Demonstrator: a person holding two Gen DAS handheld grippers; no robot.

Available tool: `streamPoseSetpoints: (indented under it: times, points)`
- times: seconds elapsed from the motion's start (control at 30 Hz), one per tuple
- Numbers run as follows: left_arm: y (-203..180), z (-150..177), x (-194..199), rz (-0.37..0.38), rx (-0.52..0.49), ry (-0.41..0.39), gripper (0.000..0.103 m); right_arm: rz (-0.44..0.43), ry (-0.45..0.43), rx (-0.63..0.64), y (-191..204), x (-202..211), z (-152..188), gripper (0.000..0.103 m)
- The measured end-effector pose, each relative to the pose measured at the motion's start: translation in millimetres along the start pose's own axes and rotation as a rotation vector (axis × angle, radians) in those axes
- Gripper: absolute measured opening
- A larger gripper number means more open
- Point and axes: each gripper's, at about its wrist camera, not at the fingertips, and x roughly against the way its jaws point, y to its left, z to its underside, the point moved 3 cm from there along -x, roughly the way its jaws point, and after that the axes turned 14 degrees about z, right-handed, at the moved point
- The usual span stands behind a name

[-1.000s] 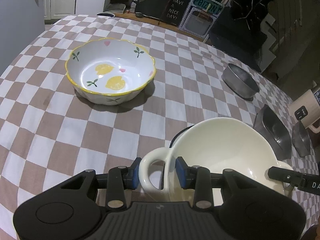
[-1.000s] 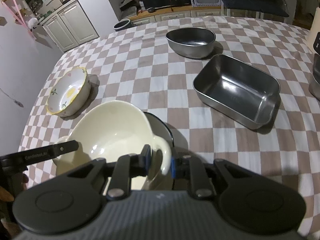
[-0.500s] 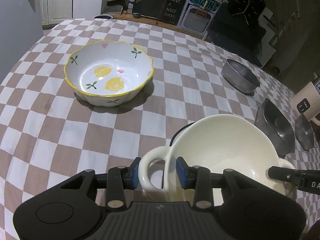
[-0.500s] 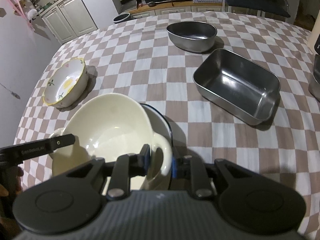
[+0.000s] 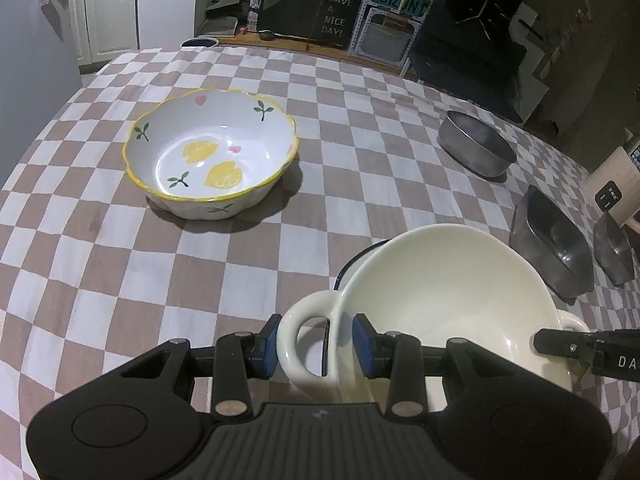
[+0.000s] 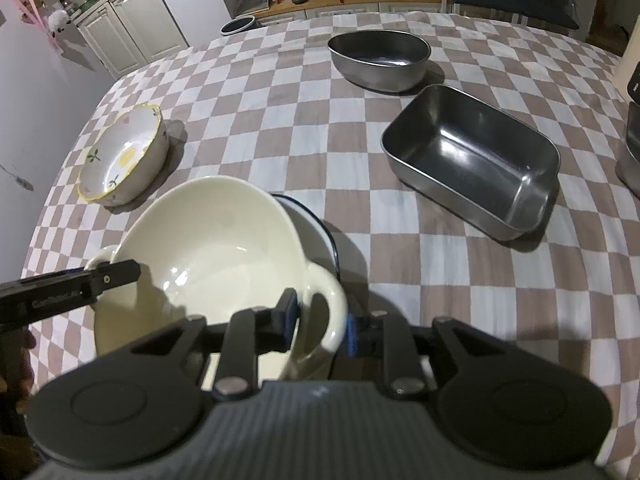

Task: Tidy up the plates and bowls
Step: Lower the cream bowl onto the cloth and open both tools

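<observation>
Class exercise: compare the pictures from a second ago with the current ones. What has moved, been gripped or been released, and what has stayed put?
The right gripper has just been opening its jaws around the cream bowl's right handle, which is between them. The left gripper has not changed, and the bowl's left handle is between its pads. The bowl stays over the blue-rimmed dish. The lemon bowl and the steel tray have not shifted on the checked cloth.

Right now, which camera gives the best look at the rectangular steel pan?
The right wrist view: the rectangular steel pan lies fully open to it, showing its whole rim and floor. The left wrist view catches it only foreshortened near the right edge.
</observation>
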Motion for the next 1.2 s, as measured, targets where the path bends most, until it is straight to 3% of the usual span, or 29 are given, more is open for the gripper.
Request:
streamPoseSetpoints:
  times: [0.4, 1.2]
  points:
    - [-7, 0, 2, -0.005, -0.036, 0.003, 0.037, -0.001, 0.046, -0.034, -3, -11, 0, 0.033]
    - [-12, 5, 2, -0.053, -0.073, 0.053, 0.039, -0.007, 0.028, 0.0, -1, -11, 1, 0.034]
